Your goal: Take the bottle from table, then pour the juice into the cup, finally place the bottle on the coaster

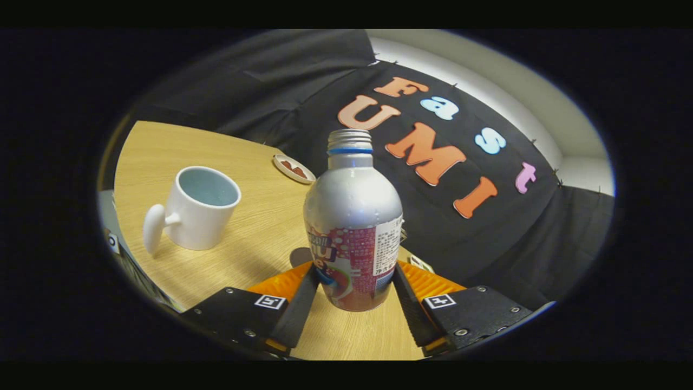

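Note:
A silver bottle [353,216] with a red label and an uncapped threaded neck stands between my fingers. My gripper [355,273] is shut on the bottle, with both fingers pressing on its lower body at the label. Its base shows just above the wooden table [162,146]; I cannot tell whether it touches the wood. A white cup [201,208] with its handle turned toward me sits on the table to the left, beyond the fingers, upright with a pale blue inside. A small round white coaster [294,169] with a brown pattern lies farther back, between cup and bottle.
The table's edge runs close on the left, below the cup, and the black cloth wall [487,254] hangs right behind the bottle and to its right. Bare wood lies between the cup and the bottle.

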The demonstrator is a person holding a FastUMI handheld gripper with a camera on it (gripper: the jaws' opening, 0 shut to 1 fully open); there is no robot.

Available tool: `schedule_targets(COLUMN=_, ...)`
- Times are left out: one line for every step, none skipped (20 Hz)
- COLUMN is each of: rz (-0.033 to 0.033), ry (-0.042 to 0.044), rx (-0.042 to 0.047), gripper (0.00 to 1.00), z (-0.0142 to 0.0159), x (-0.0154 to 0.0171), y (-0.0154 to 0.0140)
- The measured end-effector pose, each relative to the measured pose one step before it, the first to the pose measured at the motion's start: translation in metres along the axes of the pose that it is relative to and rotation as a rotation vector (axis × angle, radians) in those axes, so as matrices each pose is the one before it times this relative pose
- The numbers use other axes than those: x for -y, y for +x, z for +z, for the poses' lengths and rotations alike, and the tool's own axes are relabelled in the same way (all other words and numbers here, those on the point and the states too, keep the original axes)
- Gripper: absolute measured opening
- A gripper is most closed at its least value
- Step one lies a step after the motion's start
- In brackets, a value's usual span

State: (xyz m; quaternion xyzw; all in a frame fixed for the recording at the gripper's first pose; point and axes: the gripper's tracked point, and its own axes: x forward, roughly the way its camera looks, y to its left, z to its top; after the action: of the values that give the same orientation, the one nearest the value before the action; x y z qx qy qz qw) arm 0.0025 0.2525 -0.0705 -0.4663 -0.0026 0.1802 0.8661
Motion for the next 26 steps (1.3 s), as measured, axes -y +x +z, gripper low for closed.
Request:
schedule_targets(rz=-0.00632, ry=-0.03299, rx=0.00613, gripper=0.78, z=0.00296, x=-0.00173, y=0.00341)
schedule_targets(rz=-0.00822, ry=-0.03322, rx=0.00468, gripper=0.78, z=0.00317, x=-0.00029, y=0.00151)
schedule_targets(rz=-0.01042, ry=-0.03258, rx=0.00380, gripper=0.78, z=0.00177, x=0.00136, y=0.00103)
schedule_targets(rz=-0.00902, ry=-0.03031, rx=0.00206, gripper=0.78, z=0.00225, x=0.00094, y=0.00031)
schedule_targets(rz=-0.00440, ry=-0.02952, rx=0.00365, gripper=0.78, z=0.00028, x=-0.00044, y=-0.00003)
schedule_targets(rz=-0.00612, ry=-0.03173, rx=0.00332, gripper=0.78, z=0.00234, x=-0.00033, y=0.00053)
schedule_targets(rz=-0.00731, ry=-0.03700, rx=0.00388, gripper=0.78, z=0.00002, x=0.00160, y=0.00233)
schedule_targets(rz=-0.00942, ry=-0.03906, rx=0.00467, gripper=0.78, z=0.00100, x=0.00171, y=0.00072)
schedule_targets(rz=-0.00825, ry=-0.03768, rx=0.00270, gripper=0.78, z=-0.00015, x=0.00051, y=-0.00067)
schedule_targets(rz=-0.00778, ry=-0.03466, rx=0.00060, gripper=0.78, z=0.00048, x=0.00081, y=0.00002)
schedule_targets(rz=-0.00646, ry=-0.03007, rx=0.00235, gripper=0.78, z=-0.00001, x=0.00083, y=-0.00053)
schedule_targets(rz=-0.00596, ry=-0.02771, rx=0.00134, gripper=0.78, z=0.00084, x=0.00037, y=0.00000)
schedule_targets(rz=-0.00294, ry=-0.02751, rx=-0.00195, gripper=0.78, z=-0.00079, x=0.00092, y=0.00091)
schedule_targets(rz=-0.00408, ry=-0.02758, rx=0.00201, gripper=0.78, z=0.00018, x=0.00081, y=0.00084)
schedule_targets(rz=-0.00860, ry=-0.02576, rx=0.00123, gripper=0.78, z=0.00054, x=0.00236, y=0.00272)
schedule_targets(rz=-0.00779, ry=-0.02467, rx=0.00130, gripper=0.77, z=0.00037, x=0.00204, y=-0.00072)
schedule_targets(rz=-0.00950, ry=-0.02515, rx=0.00096, gripper=0.78, z=0.00050, x=0.00378, y=0.00066)
schedule_targets(rz=-0.01172, ry=-0.02254, rx=0.00304, gripper=0.78, z=0.00074, x=0.00232, y=0.00081)
schedule_targets(rz=-0.01022, ry=-0.02479, rx=0.00348, gripper=0.77, z=0.00047, x=0.00105, y=0.00141)
schedule_targets(rz=-0.00773, ry=-0.02357, rx=0.00310, gripper=0.77, z=0.00119, x=0.00169, y=0.00039)
schedule_targets(rz=-0.00563, ry=-0.02173, rx=0.00354, gripper=0.77, z=0.00029, x=0.00169, y=0.00109)
schedule_targets(rz=-0.00641, ry=-0.02343, rx=0.00411, gripper=0.78, z=0.00043, x=0.00158, y=-0.00125)
schedule_targets(rz=-0.00946, ry=-0.02101, rx=0.00252, gripper=0.78, z=0.00092, x=0.00260, y=0.00058)
schedule_targets(rz=-0.00140, ry=-0.01354, rx=0.00182, gripper=0.77, z=0.00005, x=0.00077, y=-0.00150)
schedule_targets(rz=0.00201, ry=-0.00968, rx=0.00171, gripper=0.77, z=-0.00013, x=-0.00110, y=0.00157)
schedule_targets(rz=-0.00099, ry=-0.01203, rx=0.00125, gripper=0.77, z=0.00051, x=0.00052, y=0.00026)
